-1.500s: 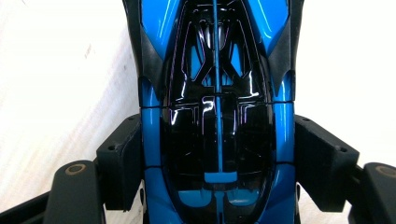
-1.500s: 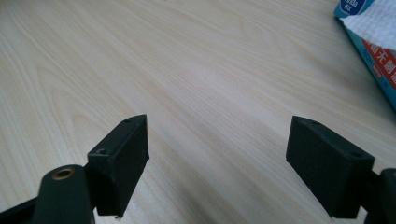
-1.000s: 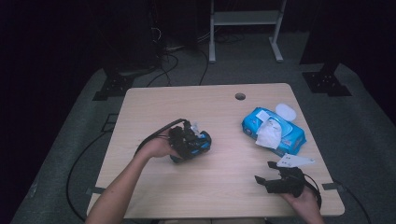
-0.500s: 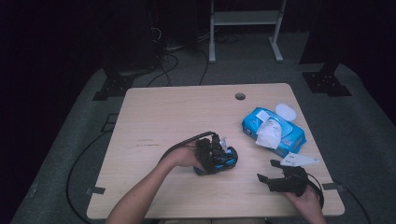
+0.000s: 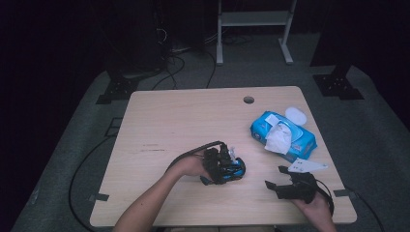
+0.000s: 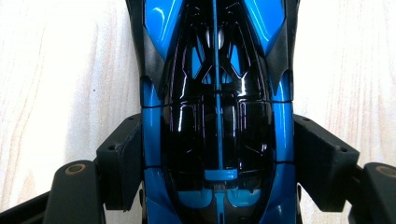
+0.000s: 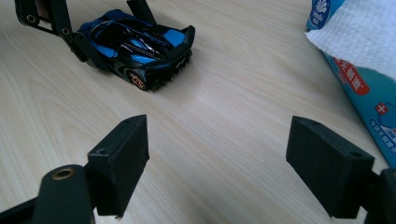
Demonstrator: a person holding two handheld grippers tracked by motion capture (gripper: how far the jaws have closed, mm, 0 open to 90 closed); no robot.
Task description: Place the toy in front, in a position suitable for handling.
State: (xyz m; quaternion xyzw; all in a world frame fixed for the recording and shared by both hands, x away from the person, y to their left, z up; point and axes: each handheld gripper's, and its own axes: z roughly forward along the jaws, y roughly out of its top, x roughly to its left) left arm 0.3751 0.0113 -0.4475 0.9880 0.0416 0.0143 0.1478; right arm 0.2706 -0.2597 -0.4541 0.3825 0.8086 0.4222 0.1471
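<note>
While gripping toy car (image 6: 217, 121), left hand-held gripper (image 5: 227, 165) lies level.

In the left gripper view the car (image 6: 217, 112) runs off the top and bottom edges, so its nose and tail are cut off, and its wheels lie hidden under the body. In the high view the left hand-held gripper (image 5: 227, 164) covers most of the car, leaving a blue sliver. In the right gripper view the wipes pack (image 7: 359, 60) is cut by the right and top edges; its print is partly readable at best. The right hand (image 5: 316, 205) is cropped by the bottom edge of the high view, and the far floor beyond the bench (image 5: 169, 125) sinks into dark
</note>
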